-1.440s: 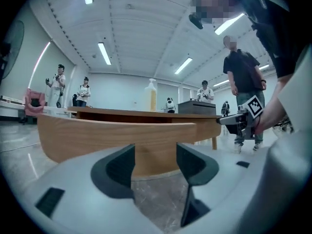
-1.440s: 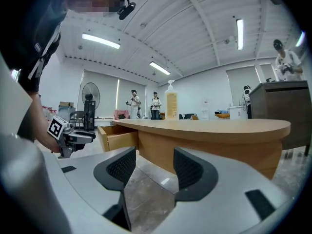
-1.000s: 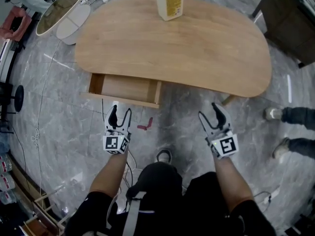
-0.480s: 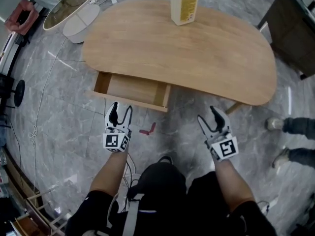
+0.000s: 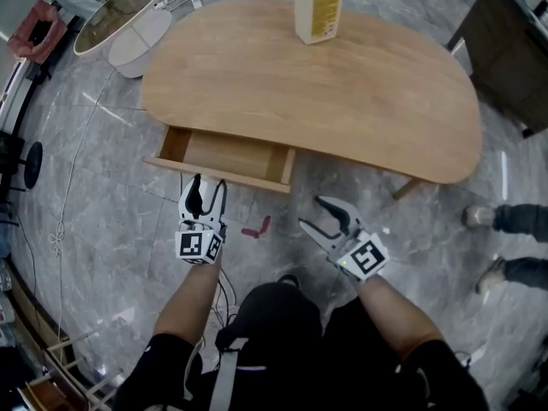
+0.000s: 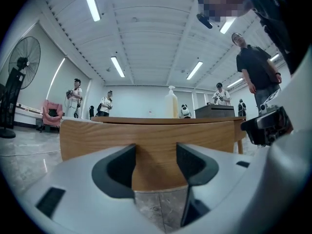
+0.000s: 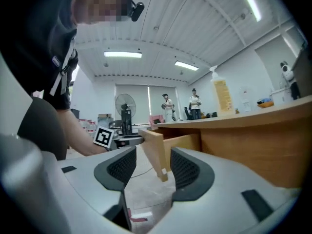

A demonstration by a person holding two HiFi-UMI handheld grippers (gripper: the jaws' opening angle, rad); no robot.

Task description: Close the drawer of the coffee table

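Looking at the drawer, pulled well out from under the near edge of the surface. Running its long axis from 9 to 3 o'clock in the head view, with the front panel facing 6. Showing only bare wood inside, nothing lying in it as far as the head view reaches.

Holding the left tool low, released, jaws apart with nothing gripped. Pointing straight at 12 o'clock, tips just beside the front panel near its middle; touching or not, impossible to tell. Filling the gap between the jaws in the left gripper view with that panel.

Holding the right tool released too, jaws spread and empty. Aiming toward 10 o'clock, with the drawer's right corner lying at about 11, near but apart, and framed between the jaws in its own view.

Judging the left tool nearer and squarer to the panel, so probably needing a push toward 12 o'clock, across the long axis. Pressing near the middle likely keeping the drawer from skewing.

Also noting a bottle at the surface's far edge, well apart.
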